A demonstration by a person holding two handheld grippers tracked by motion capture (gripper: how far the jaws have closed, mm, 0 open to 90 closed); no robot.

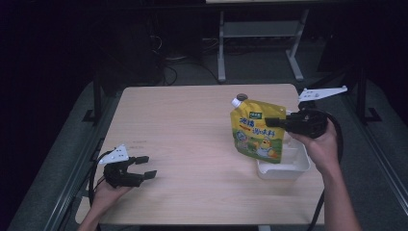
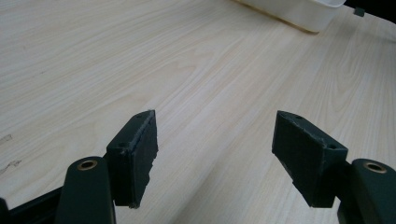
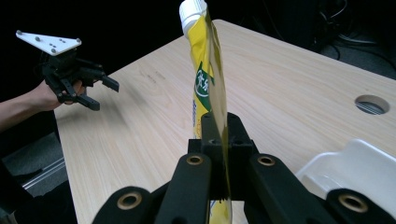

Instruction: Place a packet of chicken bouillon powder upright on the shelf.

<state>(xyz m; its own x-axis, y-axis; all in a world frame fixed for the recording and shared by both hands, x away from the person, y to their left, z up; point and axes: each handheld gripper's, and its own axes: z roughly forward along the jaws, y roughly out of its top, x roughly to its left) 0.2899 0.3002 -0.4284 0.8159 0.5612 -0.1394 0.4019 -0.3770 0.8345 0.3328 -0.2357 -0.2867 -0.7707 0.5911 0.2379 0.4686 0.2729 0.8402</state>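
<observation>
A yellow spouted pouch with a white cap hangs upright in the air at the table's right side, above a white tray. My right gripper is shut on the pouch's right edge. In the right gripper view the pouch stands edge-on between the closed jaws of my right gripper. My left gripper rests near the table's front left corner, open with nothing in it. In the left gripper view the two pads of my left gripper stand wide apart over bare wood.
The light wooden table has a round cable hole near its far edge. The white tray's corner lies far ahead of the left gripper. Dark floor, cables and a metal frame lie beyond the table.
</observation>
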